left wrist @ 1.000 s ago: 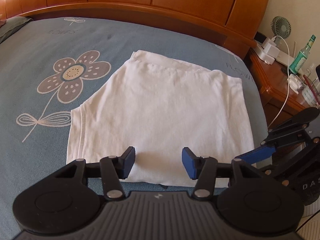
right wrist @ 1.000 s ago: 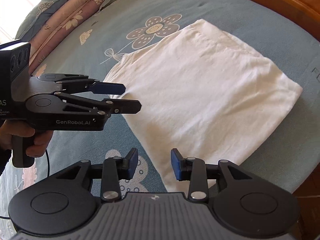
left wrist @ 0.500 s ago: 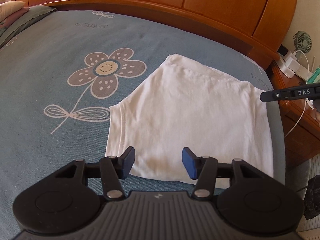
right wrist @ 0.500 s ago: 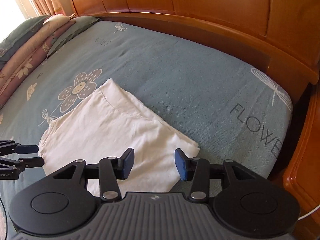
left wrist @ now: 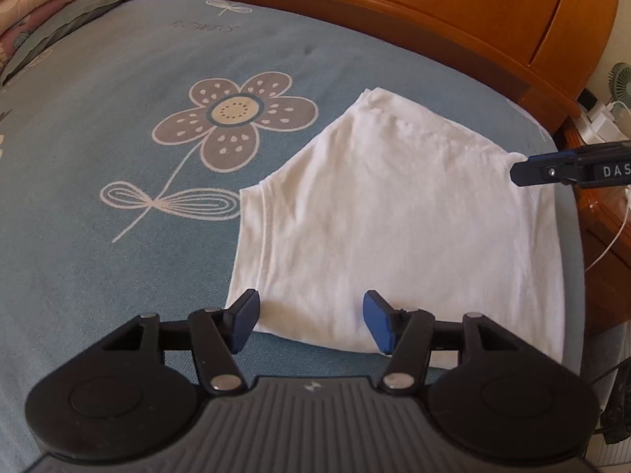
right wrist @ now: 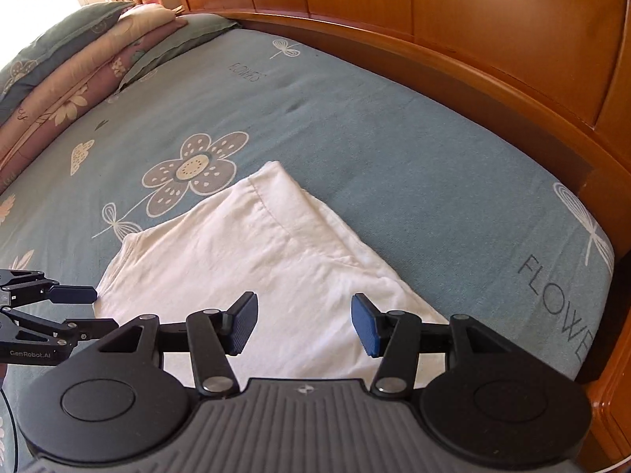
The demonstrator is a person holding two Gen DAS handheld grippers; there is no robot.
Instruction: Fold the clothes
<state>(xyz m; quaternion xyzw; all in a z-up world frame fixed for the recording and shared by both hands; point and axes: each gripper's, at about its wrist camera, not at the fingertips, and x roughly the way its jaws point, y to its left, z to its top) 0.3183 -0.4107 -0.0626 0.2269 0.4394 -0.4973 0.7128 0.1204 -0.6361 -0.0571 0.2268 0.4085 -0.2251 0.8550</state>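
Shirt point(left wrist: 394, 213) lies folded flat on the bed point(left wrist: 118, 79), free of both grippers: right gripper point(right wrist: 303, 323) has just let go and spread, left gripper point(left wrist: 311, 321) hovers apart above the near edge, so this fold looks finished.

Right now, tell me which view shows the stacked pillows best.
The right wrist view: the stacked pillows lie in full at the far left of the bed. The left wrist view catches only their corner at its top-left edge.
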